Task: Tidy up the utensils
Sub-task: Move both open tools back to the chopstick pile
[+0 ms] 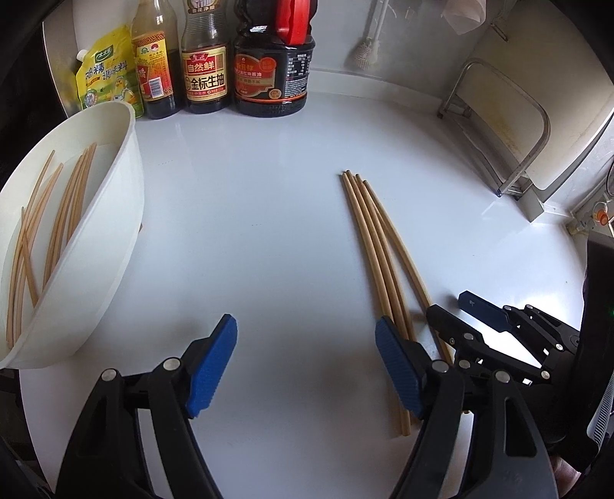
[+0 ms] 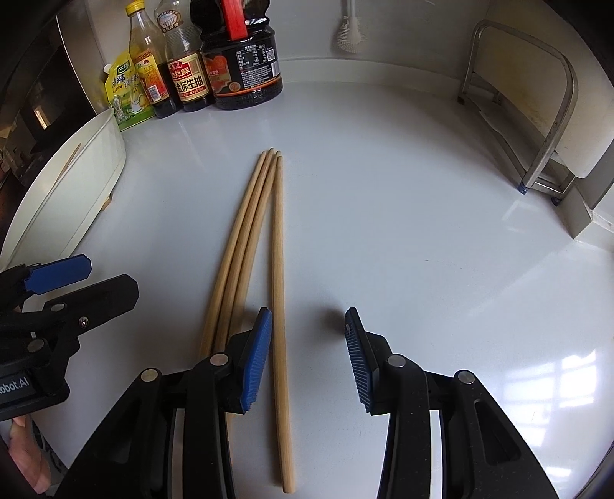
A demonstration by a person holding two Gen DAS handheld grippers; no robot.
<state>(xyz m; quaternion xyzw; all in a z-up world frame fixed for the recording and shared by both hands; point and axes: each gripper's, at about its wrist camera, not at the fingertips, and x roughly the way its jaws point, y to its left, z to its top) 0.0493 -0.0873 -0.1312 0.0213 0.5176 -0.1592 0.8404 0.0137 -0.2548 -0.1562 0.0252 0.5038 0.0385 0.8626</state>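
White counter [image 2: 383, 230] carries four chopsticks [image 2: 245, 238], tub [image 1: 115, 238], bottles [image 1: 205, 69].

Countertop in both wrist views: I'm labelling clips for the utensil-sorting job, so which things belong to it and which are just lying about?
Part of the job:
- four loose chopsticks
- white bin already holding chopsticks
- left gripper, open
- right gripper, open around one chopstick

Just lying about:
- sauce bottles
- yellow seasoning pouch
- white brush
- metal rack

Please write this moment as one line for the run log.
stage: sorting | left gripper: open, empty | right gripper: open, straddling one chopstick | chopsticks: four on counter | white bin: several chopsticks inside
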